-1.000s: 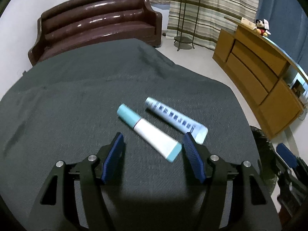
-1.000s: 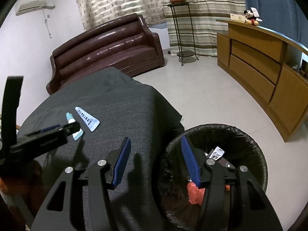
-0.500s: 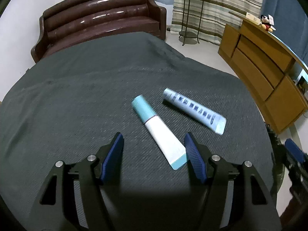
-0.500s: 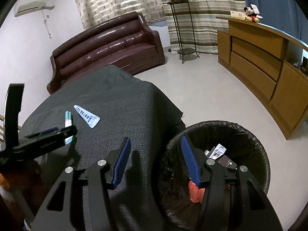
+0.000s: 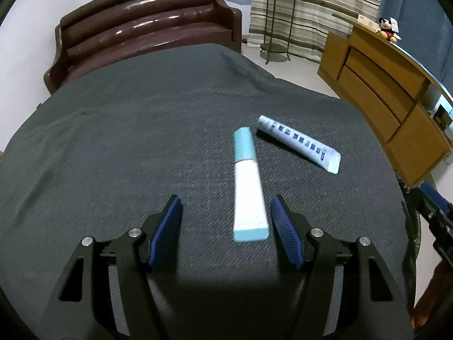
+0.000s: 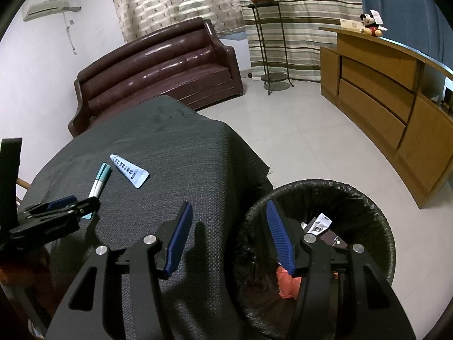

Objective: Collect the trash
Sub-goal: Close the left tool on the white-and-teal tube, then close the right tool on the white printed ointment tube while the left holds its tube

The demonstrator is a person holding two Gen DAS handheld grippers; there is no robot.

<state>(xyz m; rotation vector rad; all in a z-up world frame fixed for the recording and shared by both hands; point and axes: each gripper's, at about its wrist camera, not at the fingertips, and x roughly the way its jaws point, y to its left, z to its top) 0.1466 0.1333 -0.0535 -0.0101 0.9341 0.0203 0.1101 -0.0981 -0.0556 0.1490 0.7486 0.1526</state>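
A white tube with a teal cap lies on the dark grey table cloth, its flat end between my left gripper's open jaws, close to the right finger. A pale blue printed tube lies just beyond it to the right. In the right wrist view both tubes show at the left, the white one and the blue one, with the left gripper over the white tube's end. My right gripper is open and empty, over the edge between the table and a black-lined trash bin.
The bin holds an orange wrapper and paper scraps. A brown leather sofa stands behind the table. A wooden cabinet is at the right, and a metal plant stand by the curtains.
My left gripper has moved left and turned, so the white tube now lies nearly in line between its open jaws. The right gripper has stayed over the bin edge.
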